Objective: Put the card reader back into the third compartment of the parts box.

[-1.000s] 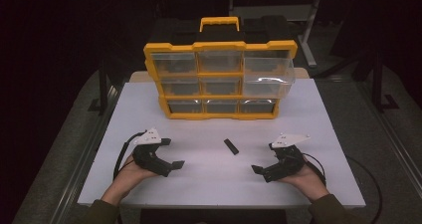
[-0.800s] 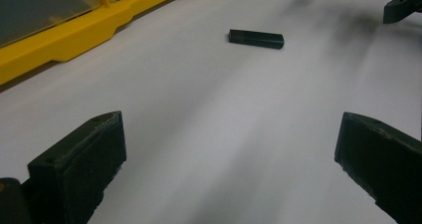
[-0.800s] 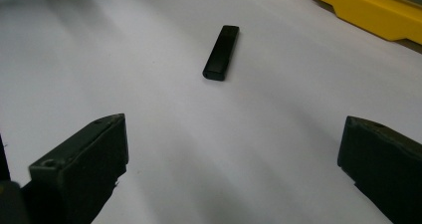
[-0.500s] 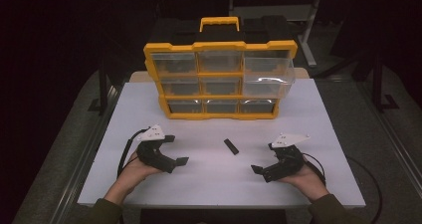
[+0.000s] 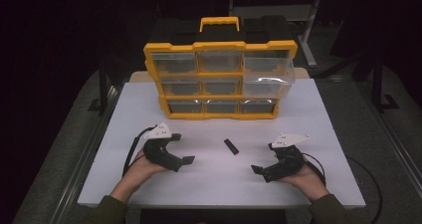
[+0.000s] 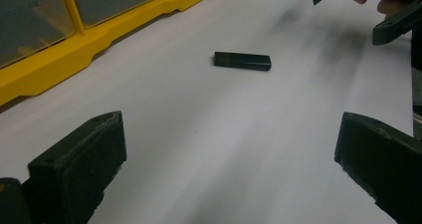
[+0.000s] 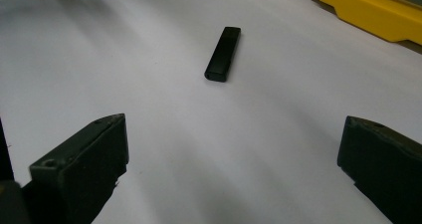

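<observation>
A small flat black stick [image 5: 230, 147] lies on the white table top [image 5: 318, 109], between my two grippers. My left gripper [image 5: 183, 148] rests low on the table to the stick's left, open and empty, pointing toward it. In the left gripper view the stick [image 6: 243, 61] lies ahead of the wide-apart jaws [image 6: 231, 134]. My right gripper [image 5: 263, 158] sits to the stick's right, also open and empty. The right gripper view has the stick [image 7: 222, 54] ahead, slightly left of centre between its jaws [image 7: 234, 134].
A yellow organizer [image 5: 219, 47] with clear drawers and a black carry handle stands upright at the back of the table. Its upper right drawer [image 5: 266, 79] is pulled out a little. The yellow base [image 6: 74, 55] runs along the left gripper view's upper left.
My left gripper has slid a little forward and right, toward the stick. The right gripper and the stick have stayed put.
</observation>
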A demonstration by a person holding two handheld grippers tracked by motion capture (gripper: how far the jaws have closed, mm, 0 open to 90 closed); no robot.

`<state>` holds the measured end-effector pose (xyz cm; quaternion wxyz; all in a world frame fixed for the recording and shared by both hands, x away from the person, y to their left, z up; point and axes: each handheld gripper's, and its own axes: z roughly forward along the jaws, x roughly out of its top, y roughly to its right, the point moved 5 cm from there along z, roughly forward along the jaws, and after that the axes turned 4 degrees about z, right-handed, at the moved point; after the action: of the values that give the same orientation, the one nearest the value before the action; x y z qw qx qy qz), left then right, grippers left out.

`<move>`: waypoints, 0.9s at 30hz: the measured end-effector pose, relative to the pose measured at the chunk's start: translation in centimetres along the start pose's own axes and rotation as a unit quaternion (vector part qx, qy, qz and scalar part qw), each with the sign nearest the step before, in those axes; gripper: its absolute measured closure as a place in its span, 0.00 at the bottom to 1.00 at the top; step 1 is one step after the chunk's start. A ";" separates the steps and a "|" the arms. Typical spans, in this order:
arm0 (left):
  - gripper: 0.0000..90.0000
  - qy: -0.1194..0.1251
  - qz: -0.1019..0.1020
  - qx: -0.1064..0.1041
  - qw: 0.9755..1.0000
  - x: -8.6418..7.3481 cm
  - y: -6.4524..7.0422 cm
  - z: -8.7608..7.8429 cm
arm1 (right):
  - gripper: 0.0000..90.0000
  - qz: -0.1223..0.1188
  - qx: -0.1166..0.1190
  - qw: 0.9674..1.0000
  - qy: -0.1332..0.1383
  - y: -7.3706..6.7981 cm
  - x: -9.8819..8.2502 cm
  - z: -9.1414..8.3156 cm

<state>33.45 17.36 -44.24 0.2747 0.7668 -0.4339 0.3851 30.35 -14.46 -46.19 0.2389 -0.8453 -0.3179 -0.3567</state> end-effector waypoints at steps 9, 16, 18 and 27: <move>0.00 -0.001 0.002 -0.004 1.000 0.4 0.2 0.5 | 0.00 -0.001 0.001 1.000 -0.001 0.0 0.0 0.0; 0.00 0.001 0.004 -0.006 1.000 0.8 0.3 0.9 | 0.00 -0.002 0.002 1.000 -0.002 -0.1 0.0 0.0; 0.00 0.001 0.003 -0.007 1.000 0.8 0.3 1.0 | 0.00 -0.002 0.002 1.000 -0.002 -0.1 0.0 0.1; 0.00 0.004 0.004 -0.009 1.000 1.3 0.5 1.6 | 0.00 -0.002 0.003 1.000 -0.002 -0.1 0.0 0.0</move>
<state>34.00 15.26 -43.98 0.2817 0.7614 -0.4390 0.3851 30.27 -14.35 -46.22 0.2400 -0.8446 -0.3216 -0.3545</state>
